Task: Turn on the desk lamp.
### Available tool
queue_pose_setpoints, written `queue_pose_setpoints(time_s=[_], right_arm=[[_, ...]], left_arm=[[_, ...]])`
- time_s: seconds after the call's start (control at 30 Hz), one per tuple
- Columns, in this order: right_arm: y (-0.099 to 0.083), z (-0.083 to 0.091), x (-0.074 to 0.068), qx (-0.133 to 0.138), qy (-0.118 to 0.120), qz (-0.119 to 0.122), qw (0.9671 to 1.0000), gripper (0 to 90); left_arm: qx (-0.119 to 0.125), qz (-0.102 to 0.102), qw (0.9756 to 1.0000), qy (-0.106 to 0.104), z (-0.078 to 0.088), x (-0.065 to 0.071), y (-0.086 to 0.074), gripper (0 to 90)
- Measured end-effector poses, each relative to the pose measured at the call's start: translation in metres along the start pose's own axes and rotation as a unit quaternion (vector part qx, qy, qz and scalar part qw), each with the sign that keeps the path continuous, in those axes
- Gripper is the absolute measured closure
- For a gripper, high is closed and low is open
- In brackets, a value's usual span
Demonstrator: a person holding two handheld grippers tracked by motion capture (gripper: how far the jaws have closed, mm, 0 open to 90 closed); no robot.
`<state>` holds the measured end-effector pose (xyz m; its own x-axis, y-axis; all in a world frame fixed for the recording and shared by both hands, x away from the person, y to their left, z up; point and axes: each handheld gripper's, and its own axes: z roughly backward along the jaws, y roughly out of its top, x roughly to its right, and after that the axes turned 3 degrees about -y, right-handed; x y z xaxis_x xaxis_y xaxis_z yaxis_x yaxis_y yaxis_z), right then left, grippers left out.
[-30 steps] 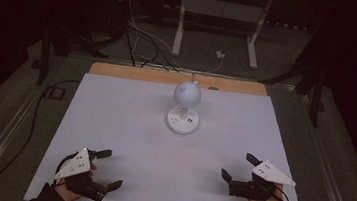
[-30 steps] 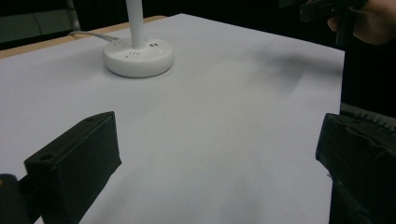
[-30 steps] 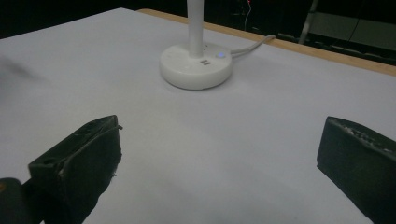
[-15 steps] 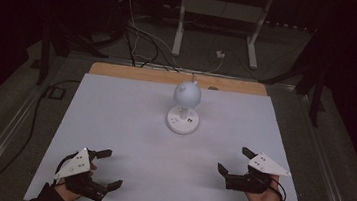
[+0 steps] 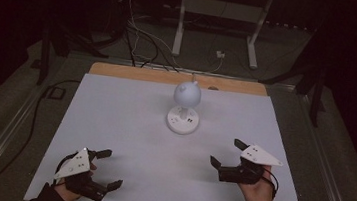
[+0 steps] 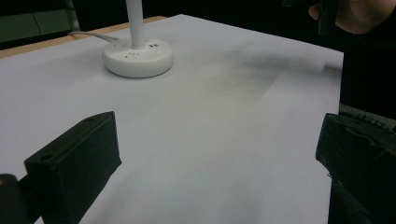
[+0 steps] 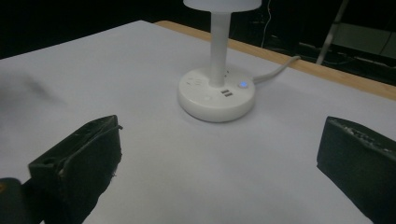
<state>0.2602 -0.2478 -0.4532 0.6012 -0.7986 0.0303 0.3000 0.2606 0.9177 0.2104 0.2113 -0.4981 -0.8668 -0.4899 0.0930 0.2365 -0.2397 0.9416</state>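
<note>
lamp mid-table twd far edge, upright, untouched | our R gripper near it, jaws wide, empty | L gripper at near-left corner, wide, empty | progress: nothing gripped yet, reach + grasp left | dim light, base LED prob. on

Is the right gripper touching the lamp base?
No. In the right gripper view the open fingers stand well short of the white lamp base, with bare white table between them.
</note>
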Motion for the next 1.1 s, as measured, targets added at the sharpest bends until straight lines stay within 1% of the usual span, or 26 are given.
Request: queue_pose_setpoints(time_s=[0.1,0.23,0.47,0.83,1.1], right_arm=[[0.002,-0.005,-0.002,0.0,0.005,0.004,1.0,0.0],[0.004,-0.011,-0.004,-0.002,0.012,0.007,0.9999,0.0],[0.007,-0.019,-0.005,-0.003,0.022,0.001,0.9998,0.0],[0.014,-0.036,-0.013,-0.003,0.031,0.012,0.9994,0.0],[0.017,-0.047,-0.016,-0.007,0.039,0.008,0.9992,0.0]], left_arm=[[0.002,0.003,1.0,-0.001,0.0,0.0,0.0,0.3],[0.002,0.0,1.0,-0.001,0.001,0.0,0.0,0.3],[0.002,0.001,1.0,-0.002,0.0,0.0,0.0,0.3],[0.002,0.0,1.0,-0.002,0.001,0.0,0.001,0.3],[0.003,0.001,1.0,-0.002,0.001,0.001,0.001,0.3]])
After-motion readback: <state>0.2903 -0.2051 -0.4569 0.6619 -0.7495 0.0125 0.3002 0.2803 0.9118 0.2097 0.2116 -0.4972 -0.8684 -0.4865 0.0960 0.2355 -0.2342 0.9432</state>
